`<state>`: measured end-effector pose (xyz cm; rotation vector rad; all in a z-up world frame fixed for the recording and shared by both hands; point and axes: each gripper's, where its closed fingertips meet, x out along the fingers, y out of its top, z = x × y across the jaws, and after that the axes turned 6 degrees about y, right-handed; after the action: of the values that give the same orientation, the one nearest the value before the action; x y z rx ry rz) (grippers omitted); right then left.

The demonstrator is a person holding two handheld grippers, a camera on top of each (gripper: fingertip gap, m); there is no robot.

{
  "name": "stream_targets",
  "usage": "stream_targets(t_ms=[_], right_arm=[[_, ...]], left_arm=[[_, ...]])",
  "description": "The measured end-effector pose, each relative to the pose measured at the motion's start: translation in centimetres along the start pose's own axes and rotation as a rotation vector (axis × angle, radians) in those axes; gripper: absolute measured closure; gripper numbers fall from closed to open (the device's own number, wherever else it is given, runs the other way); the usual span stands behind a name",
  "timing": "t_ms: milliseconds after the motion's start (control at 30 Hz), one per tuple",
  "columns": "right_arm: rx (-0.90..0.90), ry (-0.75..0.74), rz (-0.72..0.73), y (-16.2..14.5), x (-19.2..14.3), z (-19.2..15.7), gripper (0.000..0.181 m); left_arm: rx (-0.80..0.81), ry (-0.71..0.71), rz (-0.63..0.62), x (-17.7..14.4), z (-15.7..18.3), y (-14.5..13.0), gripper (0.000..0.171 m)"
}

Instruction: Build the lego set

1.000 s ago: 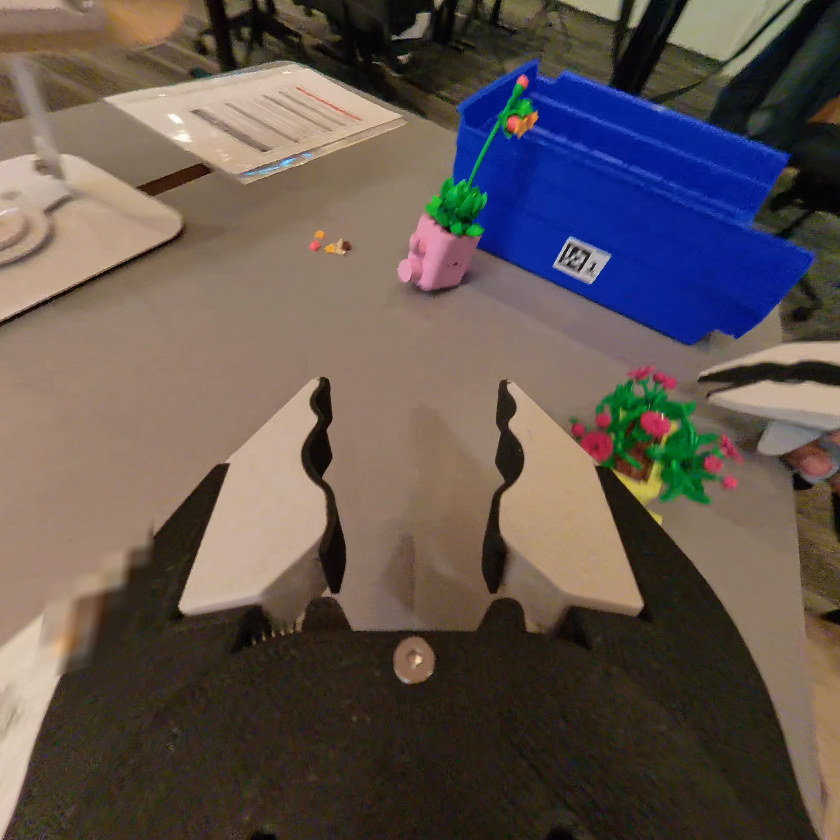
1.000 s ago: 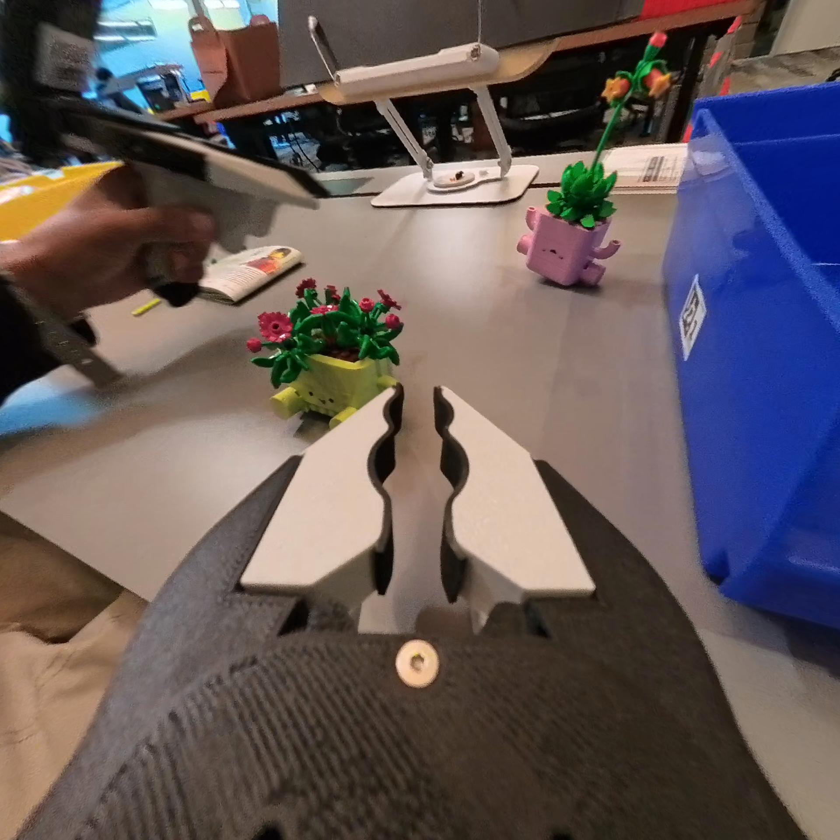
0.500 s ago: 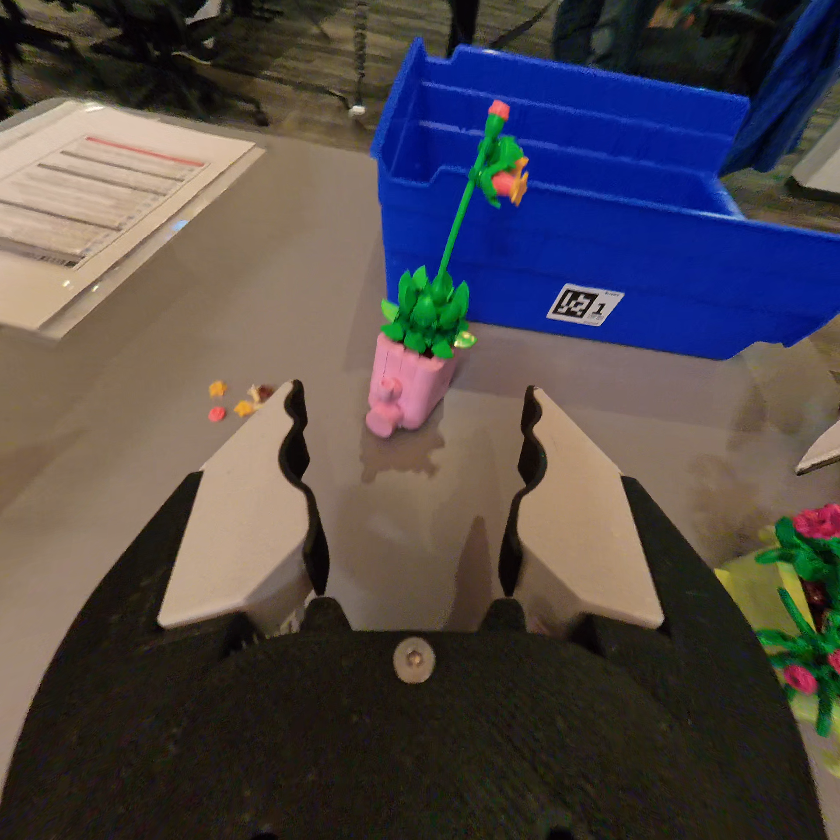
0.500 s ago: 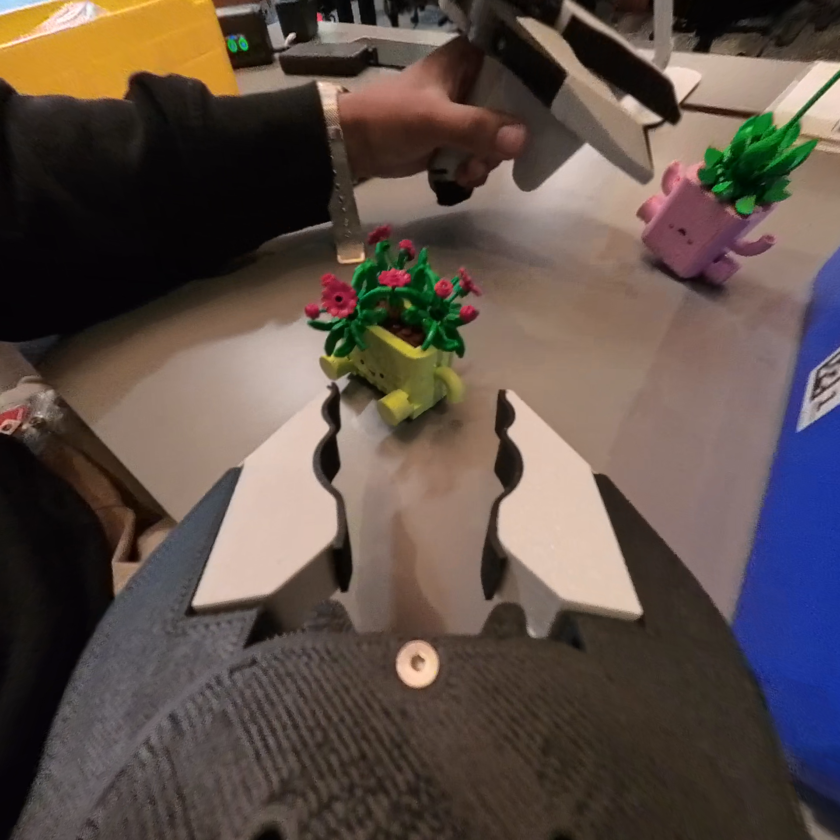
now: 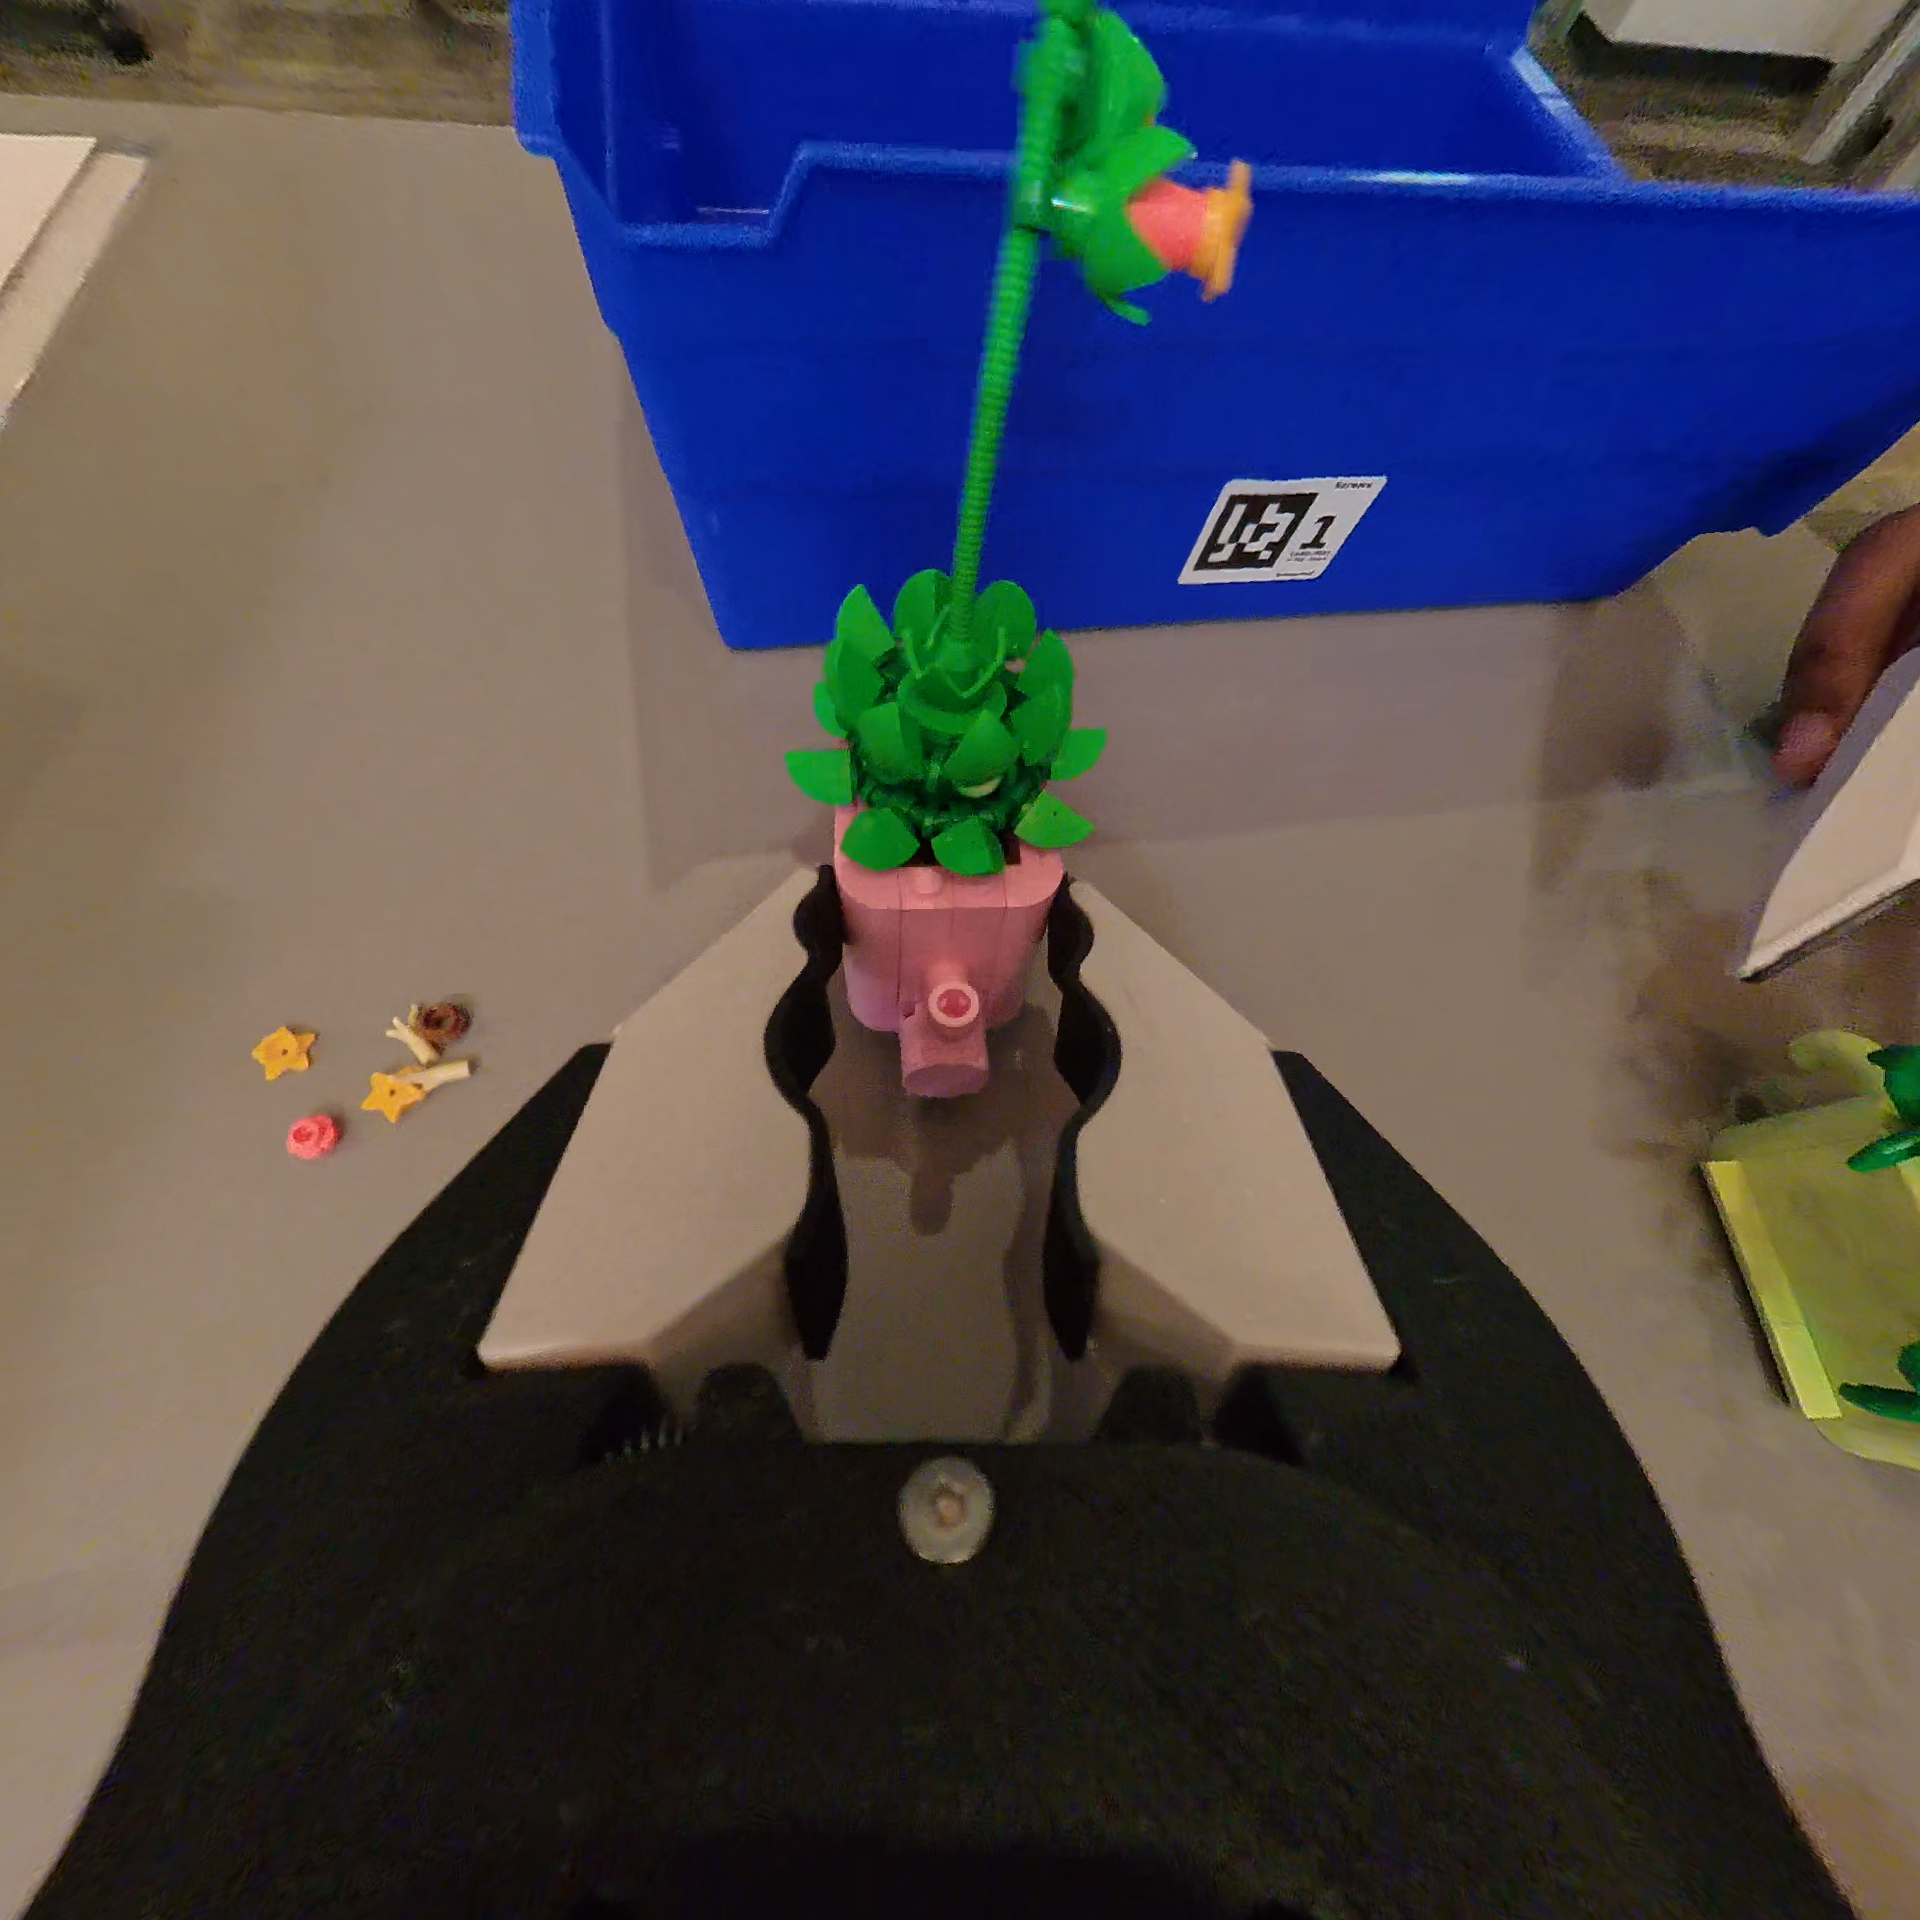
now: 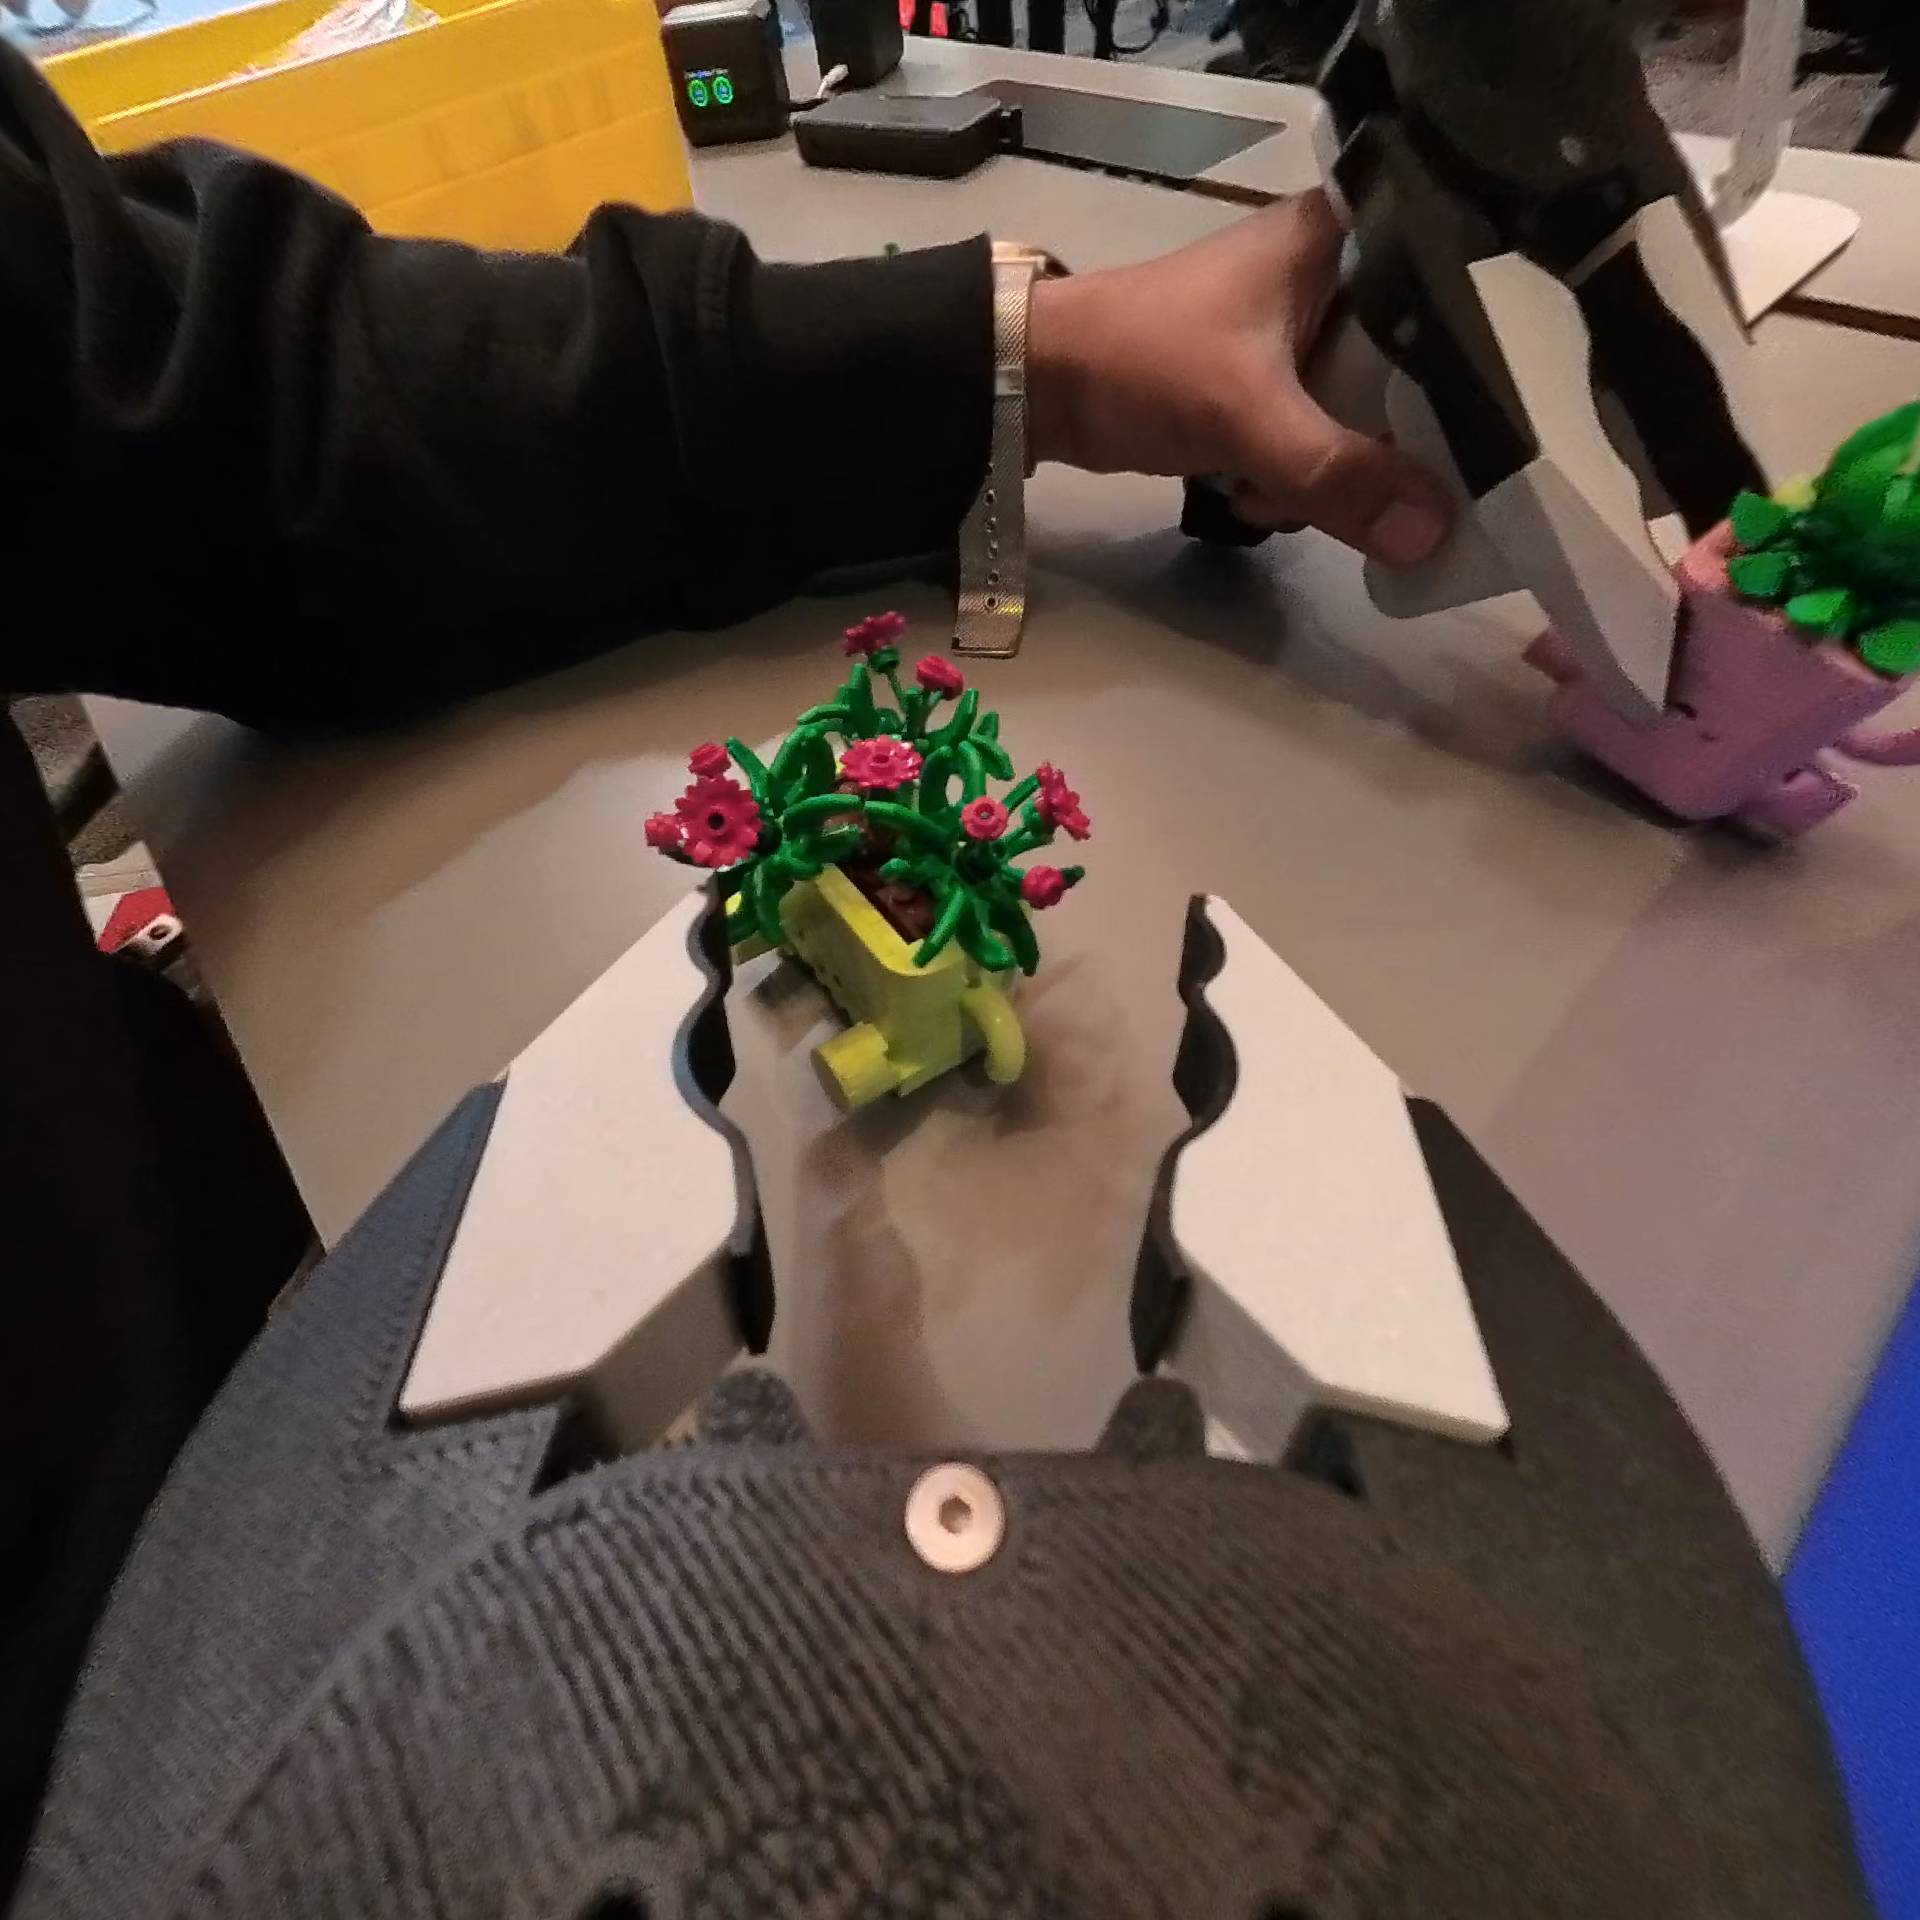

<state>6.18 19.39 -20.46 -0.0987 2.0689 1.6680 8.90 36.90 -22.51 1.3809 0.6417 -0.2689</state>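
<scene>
A pink lego pot [image 5: 935,945] with green leaves and a tall green stem [image 5: 997,343] carrying an orange-pink flower [image 5: 1164,223] stands on the grey table. My left gripper [image 5: 943,904] is shut on the pot, one pad against each side. The right wrist view shows the same grasp, a finger [image 6: 1558,582] lying against the pink pot [image 6: 1725,717]. A yellow-green lego pot [image 6: 894,997] with red flowers sits tilted between the fingers of my right gripper [image 6: 954,920]. That gripper is open and the right pad stands well clear of the pot.
A blue bin [image 5: 935,364] stands just behind the pink pot and shows at the right edge of the right wrist view [image 6: 1860,1507]. Several small loose lego pieces [image 5: 364,1070] lie to the left. A person's sleeved arm [image 6: 468,416] crosses the table. A yellow box [image 6: 416,114] stands behind it.
My left gripper moved forward around the pink pot and its fingers closed onto it. My right gripper opened wider and moved up to the yellow-green pot.
</scene>
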Motion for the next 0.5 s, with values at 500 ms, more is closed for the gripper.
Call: stream_targets(t_ms=[500], right_arm=[[0.042,0.064,-0.034,-1.1,-0.9,-0.9,0.120]], left_arm=[[-0.224,0.177,-0.008,-8.4,1.9,-5.6,0.135]])
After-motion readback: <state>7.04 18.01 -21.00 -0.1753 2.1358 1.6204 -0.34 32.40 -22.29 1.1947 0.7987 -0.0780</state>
